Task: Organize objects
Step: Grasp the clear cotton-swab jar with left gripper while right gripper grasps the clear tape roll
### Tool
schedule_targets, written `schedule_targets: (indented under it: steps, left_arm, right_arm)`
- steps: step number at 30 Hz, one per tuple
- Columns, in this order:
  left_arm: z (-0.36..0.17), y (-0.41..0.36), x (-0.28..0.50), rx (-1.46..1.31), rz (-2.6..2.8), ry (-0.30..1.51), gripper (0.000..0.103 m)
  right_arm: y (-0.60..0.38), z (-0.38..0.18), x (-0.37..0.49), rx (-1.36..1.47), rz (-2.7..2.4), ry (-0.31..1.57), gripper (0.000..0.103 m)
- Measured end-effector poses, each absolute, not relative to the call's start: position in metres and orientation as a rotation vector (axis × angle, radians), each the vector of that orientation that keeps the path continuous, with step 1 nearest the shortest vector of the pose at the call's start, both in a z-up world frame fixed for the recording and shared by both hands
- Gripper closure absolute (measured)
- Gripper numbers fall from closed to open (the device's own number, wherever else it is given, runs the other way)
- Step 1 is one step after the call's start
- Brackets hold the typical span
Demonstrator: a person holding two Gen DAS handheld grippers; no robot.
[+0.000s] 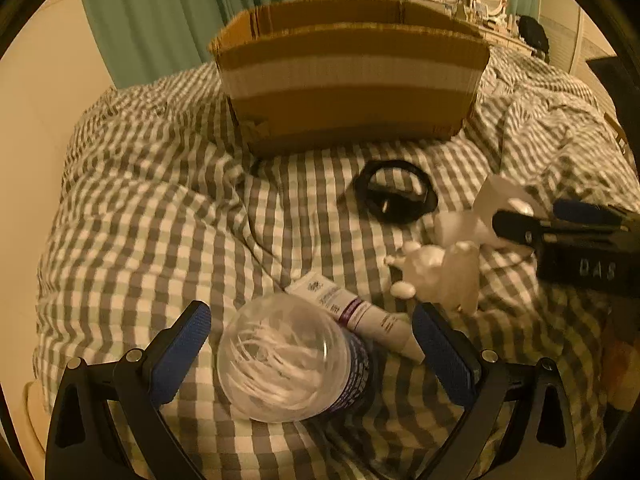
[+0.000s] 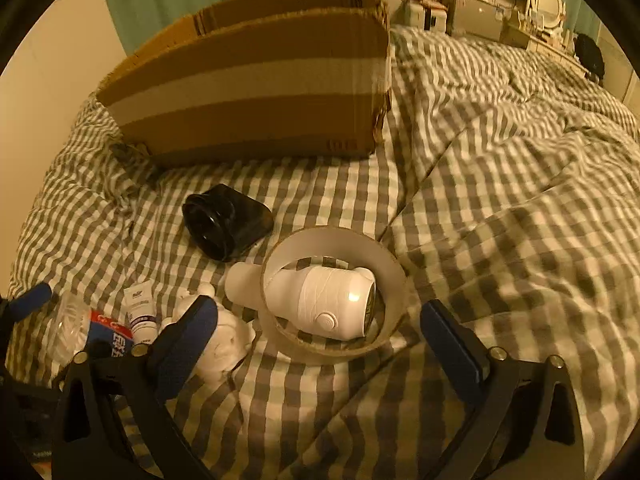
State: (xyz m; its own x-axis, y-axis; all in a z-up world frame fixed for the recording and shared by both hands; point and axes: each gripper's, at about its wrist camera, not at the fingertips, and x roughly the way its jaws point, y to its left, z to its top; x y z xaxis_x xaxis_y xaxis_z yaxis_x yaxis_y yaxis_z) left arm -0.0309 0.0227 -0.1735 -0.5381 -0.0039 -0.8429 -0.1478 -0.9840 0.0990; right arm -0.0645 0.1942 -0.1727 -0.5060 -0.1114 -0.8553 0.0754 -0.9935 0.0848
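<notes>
Both wide open: left hand-held gripper (image 1: 312,344) should close squarely around the cotton-swab jar (image 1: 288,360); right hand-held gripper (image 2: 320,340) straddles the tape roll (image 2: 334,292)

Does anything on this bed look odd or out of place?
Yes: a white bottle-shaped device lies on its side, poking through a clear tape roll. Nearby, a clear plastic tub of cotton swabs has tipped over onto the checked duvet.
</notes>
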Motion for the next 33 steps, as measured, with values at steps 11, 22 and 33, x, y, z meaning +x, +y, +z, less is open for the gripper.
schedule_targets:
  steps: [11,22,33]
  left_arm:
    - [-0.184,0.013,-0.038,-1.539,2.648,0.171,0.033]
    - [-0.175,0.009,-0.037,-1.522,2.653,0.137,0.034]
    - [-0.134,0.008,-0.037,-1.382,2.706,0.085,0.035]
  right_arm:
    - [0.196,-0.173,-0.066,1.512,-2.605,-0.083,0.054]
    - [0.192,-0.166,-0.061,1.461,-2.625,-0.057,0.070]
    - [0.185,-0.143,-0.053,1.363,-2.651,0.018,0.096]
